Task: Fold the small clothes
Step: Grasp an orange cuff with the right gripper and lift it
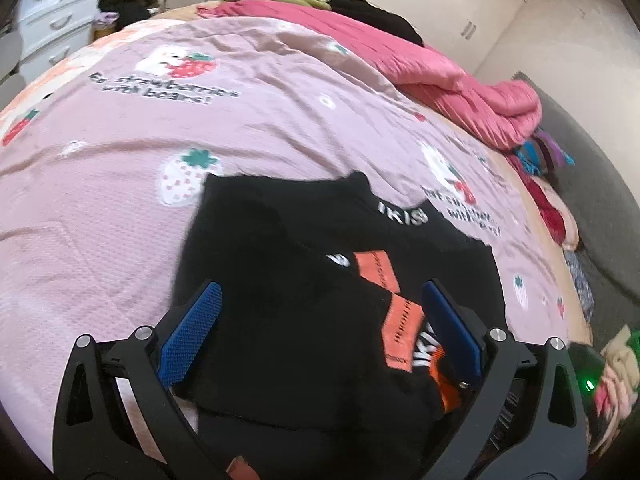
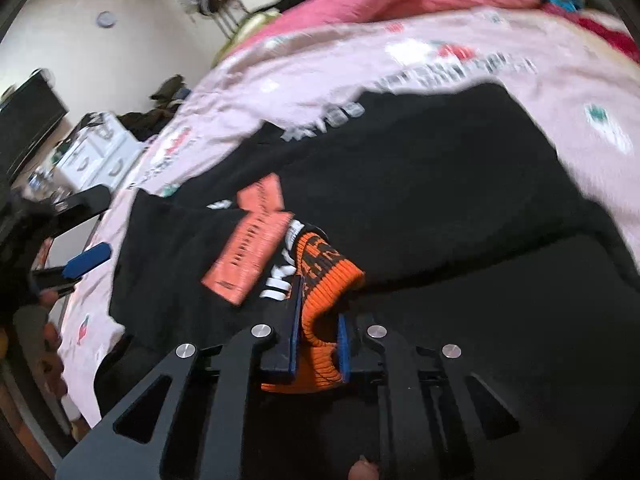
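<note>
A black sweater [image 1: 288, 264] lies spread on the bed [image 1: 120, 184], over a pink sheet printed with strawberries and bears. That puts it on a broad, soft, flat surface where folds can be laid without the cloth sliding off. In the left wrist view it fills the lower middle, its collar lettering toward 1 o'clock and its salmon-orange patches [image 1: 400, 332] toward 4 o'clock. One part already lies doubled over the body, so the fold is probably partly made.

The right gripper [image 2: 318, 320] has its fingers pinched narrow on the orange ribbed cuff [image 2: 324, 276], which bulges out above the blue pads. Gripping the sleeve by its thick knitted end makes sense: the ribbing gives the pads something firm to hold, and the rest of the sleeve trails behind it. In its own view the cuff sits just below centre, with the black body stretching away toward 1 o'clock.

The left gripper [image 1: 320, 328] hovers over the sweater with its fingers spread wide and nothing between the pads; black cloth only shows beneath them. It probably stands open so it can either pin the body flat or take a fresh edge while the sleeve is carried across.

A rumpled pink quilt [image 1: 460, 84] lies along the far side of the bed at 1 o'clock, well apart from the sweater.
</note>
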